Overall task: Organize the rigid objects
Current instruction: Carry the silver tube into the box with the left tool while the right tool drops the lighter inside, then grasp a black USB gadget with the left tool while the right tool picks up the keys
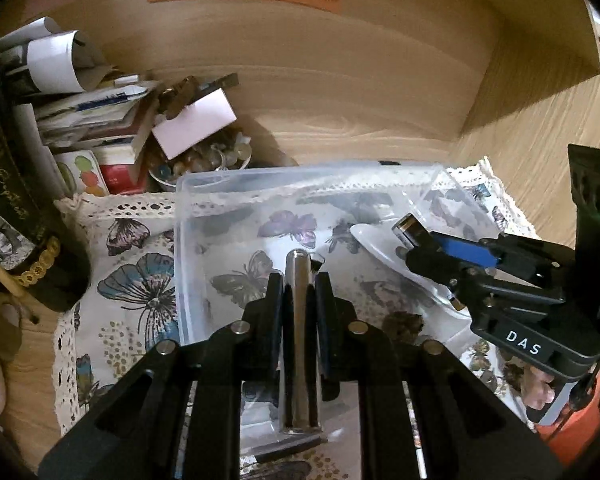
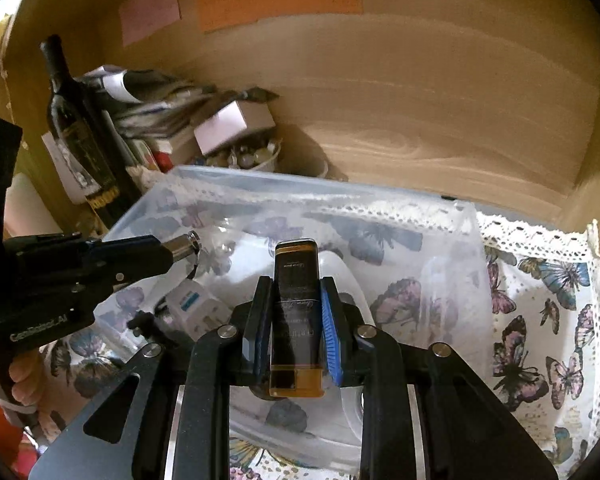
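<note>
Gripping metal cylinder [image 1: 300, 320] in left hand-held gripper [image 1: 299, 280], above clear bin [image 1: 188, 240]

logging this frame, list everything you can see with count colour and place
metal cylinder: 1, silver, in left gripper
dark tube: 1, black with amber ends, in right gripper
plastic bin: 1, clear, on cloth
butterfly cloth: 1, white, under bin
wine bottle: 1, dark, back left
bowl of beads: 1, white, behind bin
paper pile: 1, mixed, back left
left gripper: 1, black, over bin
right gripper: 1, black, blue pads, over bin
</note>
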Available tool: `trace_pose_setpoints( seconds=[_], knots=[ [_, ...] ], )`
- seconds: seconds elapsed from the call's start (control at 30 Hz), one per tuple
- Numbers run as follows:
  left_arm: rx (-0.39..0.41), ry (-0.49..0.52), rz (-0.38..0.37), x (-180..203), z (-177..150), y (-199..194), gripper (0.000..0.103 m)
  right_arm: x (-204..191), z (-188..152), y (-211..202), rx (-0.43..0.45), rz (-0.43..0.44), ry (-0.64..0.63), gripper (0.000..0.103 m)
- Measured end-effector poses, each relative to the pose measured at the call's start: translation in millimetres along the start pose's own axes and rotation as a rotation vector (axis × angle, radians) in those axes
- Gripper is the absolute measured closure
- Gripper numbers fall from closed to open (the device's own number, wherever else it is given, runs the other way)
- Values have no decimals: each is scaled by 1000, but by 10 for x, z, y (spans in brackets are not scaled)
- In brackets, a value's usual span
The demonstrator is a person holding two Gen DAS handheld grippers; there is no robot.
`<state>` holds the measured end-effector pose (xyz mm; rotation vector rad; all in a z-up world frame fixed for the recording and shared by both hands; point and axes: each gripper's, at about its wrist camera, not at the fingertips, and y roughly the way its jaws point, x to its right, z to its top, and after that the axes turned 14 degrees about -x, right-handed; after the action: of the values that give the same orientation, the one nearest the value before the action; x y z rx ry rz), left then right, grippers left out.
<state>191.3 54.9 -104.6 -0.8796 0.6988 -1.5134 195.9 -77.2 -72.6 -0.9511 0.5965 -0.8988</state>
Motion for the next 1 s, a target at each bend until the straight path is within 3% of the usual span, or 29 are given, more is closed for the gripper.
trace_pose_setpoints(
  seconds=[0.33,0.4,0.5,0.67,0.7,0.9,1.0],
  knots=[
    [-3,4,-12,6,-3,-16,88,-13,6,85,-45,3,-13,82],
    [-5,2,-15,2,-9,-39,88,-17,7,71,-44,-2,-12,78],
    [3,2,-26,7,-21,-104,77,-27,1,6,-27,-2,-13,67],
    [53,16,-27,54,-65,-320,63,-60,-16,-220,31,-12,-20,57],
    [25,13,-33,68,-71,-362,59,-61,-22,-277,45,-13,-19,52],
    [102,20,0,117,-137,-641,39,-63,-89,-600,122,-18,-12,31],
    [118,13,4,103,-184,-752,28,-59,-153,-744,152,-29,-8,26]
  ],
)
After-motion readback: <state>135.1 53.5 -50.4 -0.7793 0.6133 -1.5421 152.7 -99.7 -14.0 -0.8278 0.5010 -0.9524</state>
